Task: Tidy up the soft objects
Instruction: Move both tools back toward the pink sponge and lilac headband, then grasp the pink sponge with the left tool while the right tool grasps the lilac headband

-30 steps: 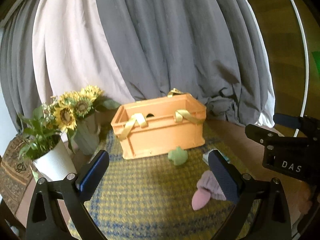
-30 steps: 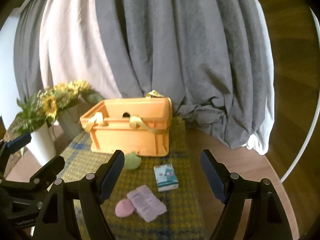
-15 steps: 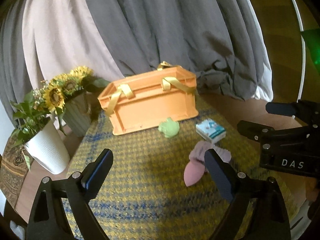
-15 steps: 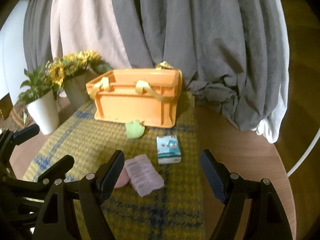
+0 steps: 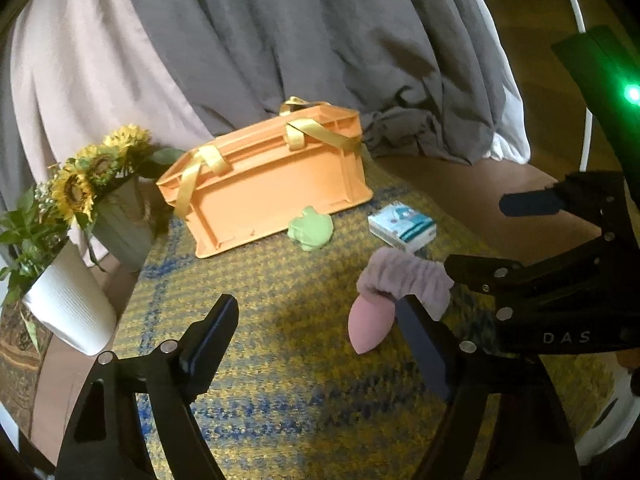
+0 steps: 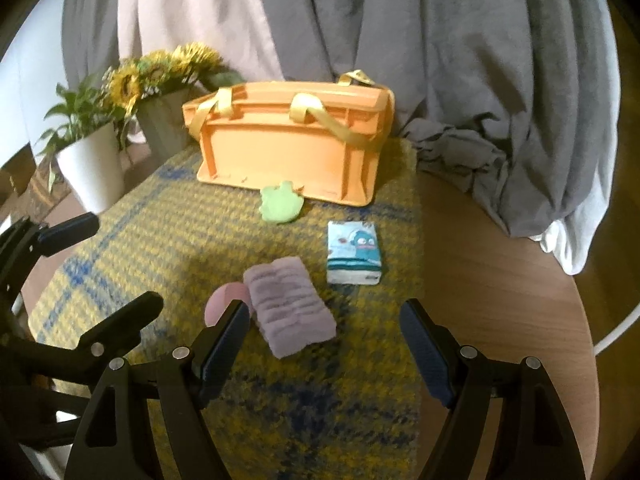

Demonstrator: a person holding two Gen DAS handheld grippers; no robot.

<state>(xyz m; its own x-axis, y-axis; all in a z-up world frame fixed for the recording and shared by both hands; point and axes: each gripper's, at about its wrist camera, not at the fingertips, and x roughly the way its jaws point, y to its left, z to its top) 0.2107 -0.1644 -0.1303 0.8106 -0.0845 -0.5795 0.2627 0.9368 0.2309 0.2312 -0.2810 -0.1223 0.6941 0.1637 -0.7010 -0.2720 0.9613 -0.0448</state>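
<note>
An orange crate (image 5: 272, 192) (image 6: 296, 148) with yellow ribbon handles stands at the back of a yellow-and-blue woven mat (image 5: 280, 360) (image 6: 160, 240). In front of it lie a green soft toy (image 5: 311, 232) (image 6: 280, 202), a tissue pack (image 5: 402, 227) (image 6: 353, 252), a lilac scrunchie band (image 5: 404, 280) (image 6: 290, 312) and a pink sponge (image 5: 368, 328) (image 6: 224, 300). My left gripper (image 5: 320, 348) is open and empty, just left of the pink sponge. My right gripper (image 6: 324, 348) is open and empty, above the lilac band.
A white pot with a green plant (image 5: 64, 304) (image 6: 90, 164) and a grey pot of sunflowers (image 5: 116, 216) (image 6: 160, 120) stand at the mat's left. Grey and pink curtains (image 5: 280, 40) hang behind. The wooden tabletop (image 6: 500, 300) shows to the right.
Both grippers have moved forward and down toward the mat. The soft objects now appear nearer and lower in view. Nothing on the mat has moved.
</note>
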